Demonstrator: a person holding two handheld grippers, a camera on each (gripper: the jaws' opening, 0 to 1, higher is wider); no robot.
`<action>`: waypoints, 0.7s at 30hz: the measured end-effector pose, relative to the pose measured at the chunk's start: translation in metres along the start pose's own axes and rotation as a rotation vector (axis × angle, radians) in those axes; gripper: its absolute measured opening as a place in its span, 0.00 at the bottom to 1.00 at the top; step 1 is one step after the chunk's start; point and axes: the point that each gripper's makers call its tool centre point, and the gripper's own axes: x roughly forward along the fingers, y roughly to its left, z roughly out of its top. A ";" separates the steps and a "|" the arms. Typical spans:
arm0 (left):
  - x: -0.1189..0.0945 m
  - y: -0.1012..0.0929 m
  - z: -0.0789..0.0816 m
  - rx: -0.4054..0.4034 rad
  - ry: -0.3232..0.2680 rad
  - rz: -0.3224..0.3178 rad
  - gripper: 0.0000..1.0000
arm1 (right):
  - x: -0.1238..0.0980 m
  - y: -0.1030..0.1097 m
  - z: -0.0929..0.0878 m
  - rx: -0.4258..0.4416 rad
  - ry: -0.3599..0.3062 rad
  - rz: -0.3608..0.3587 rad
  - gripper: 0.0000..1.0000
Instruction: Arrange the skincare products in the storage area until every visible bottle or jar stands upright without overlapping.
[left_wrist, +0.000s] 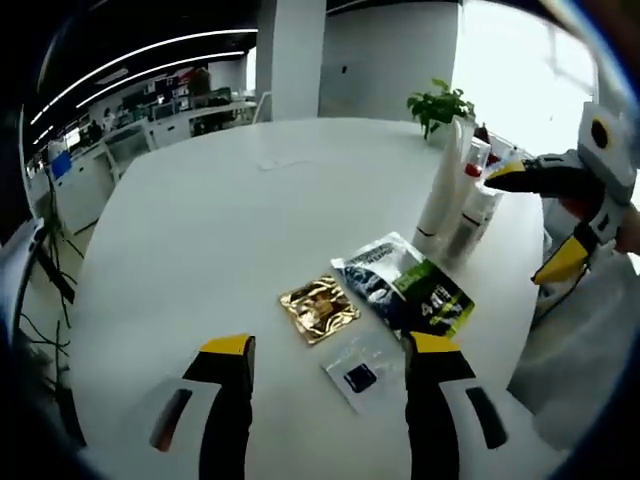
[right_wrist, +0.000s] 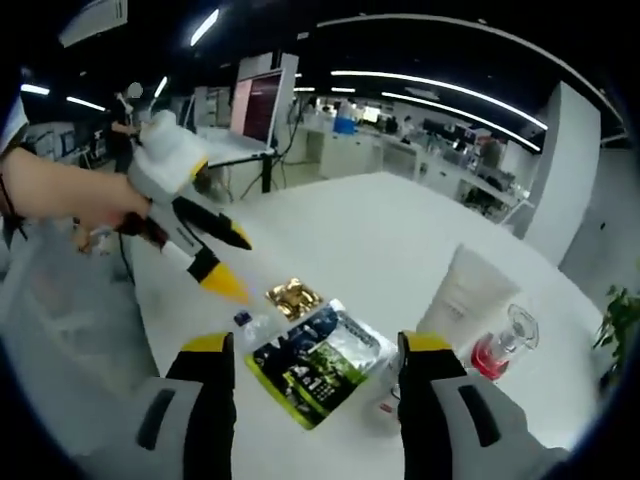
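Left gripper view: the left gripper (left_wrist: 328, 345) hangs over the round white table (left_wrist: 220, 220), its black, yellow-tipped jaws spread wide with nothing between them. The landmark here is the dark foil sachet with the green label (left_wrist: 405, 285), lying flat; touching its near corner is a small clear packet with a dark square (left_wrist: 360, 375), and just beside it a crinkled gold foil sachet (left_wrist: 319, 308). Beyond the green-label sachet a tall white squeeze tube (left_wrist: 445, 185) stands upright, more small bottles crowded against it, a potted green plant (left_wrist: 438, 105) behind. The right gripper (left_wrist: 540, 225) comes in past the tube, jaws apart, empty. Right gripper view: the right gripper's own jaws gape wide on either side of the green-label sachet (right_wrist: 315, 365), holding nothing. Past the sachet the gold one (right_wrist: 293, 296); to its side, upright, the white tube (right_wrist: 468, 295) and a clear bottle with pink liquid (right_wrist: 500, 350). The left gripper (right_wrist: 225, 262), open, hovers near the gold sachet.
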 end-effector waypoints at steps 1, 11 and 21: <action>-0.005 0.003 -0.001 -0.015 -0.007 0.008 0.63 | -0.002 -0.001 -0.001 0.004 0.000 -0.005 0.68; -0.044 -0.009 -0.010 -0.080 -0.041 0.018 0.78 | -0.046 -0.024 -0.032 0.140 0.005 -0.071 0.81; -0.083 -0.019 -0.008 -0.058 -0.116 0.040 0.99 | -0.079 -0.038 -0.037 0.276 -0.066 -0.126 0.89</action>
